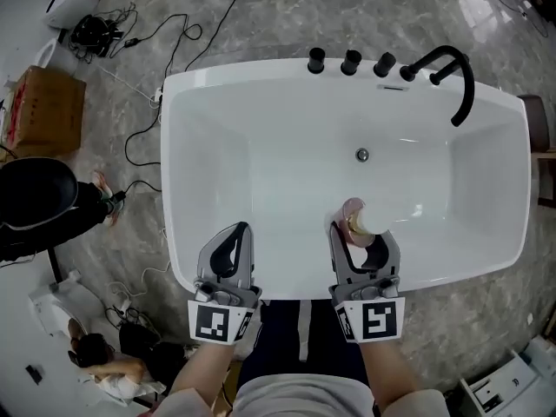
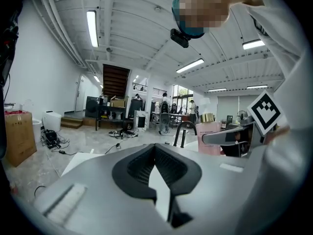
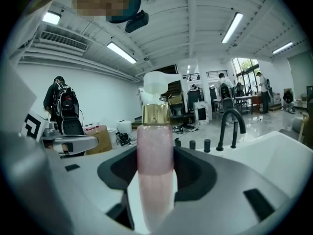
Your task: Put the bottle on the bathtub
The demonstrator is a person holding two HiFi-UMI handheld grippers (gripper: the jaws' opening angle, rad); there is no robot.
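Right gripper (image 1: pixel 360 234): jaws clamped on the bottle (image 3: pixel 155 151), pads against both of its sides. Bottle stands upright in the grip, over the inside of the bathtub (image 1: pixel 278 137) and close to the near rim. Can't tell if its base touches the tub.

Left gripper (image 1: pixel 236 233): jaws closed tip to tip, nothing between them. It sits just beside the right one, over the same near rim.

Bottle: slim cylinder with a translucent frosted pink body, a gold metallic collar and a white cap.

Grippers: grey plastic shells with black ribbed pads. Each has a white marker cube at the back.

Tub: glossy white, freestanding and rectangular with rounded corners. A round chrome drain (image 1: pixel 362 155) sits mid-floor. On the far rim are three matte black knobs (image 1: pixel 350 62) and a black arched spout (image 1: pixel 459 76).

Floor (image 1: pixel 261 16): polished grey stone-pattern slabs that reflect the lights. Black cables (image 1: pixel 148 137) trail left of the tub and a cardboard box (image 1: pixel 39 111) sits further left.

Room: big open hall with white walls and a white ribbed ceiling with strip lights (image 2: pixel 92 28). There is a dark staircase (image 2: pixel 116 81) at the back. A person with a backpack (image 3: pixel 61 106) stands off to the left in the right gripper view, with more people further away by tables.
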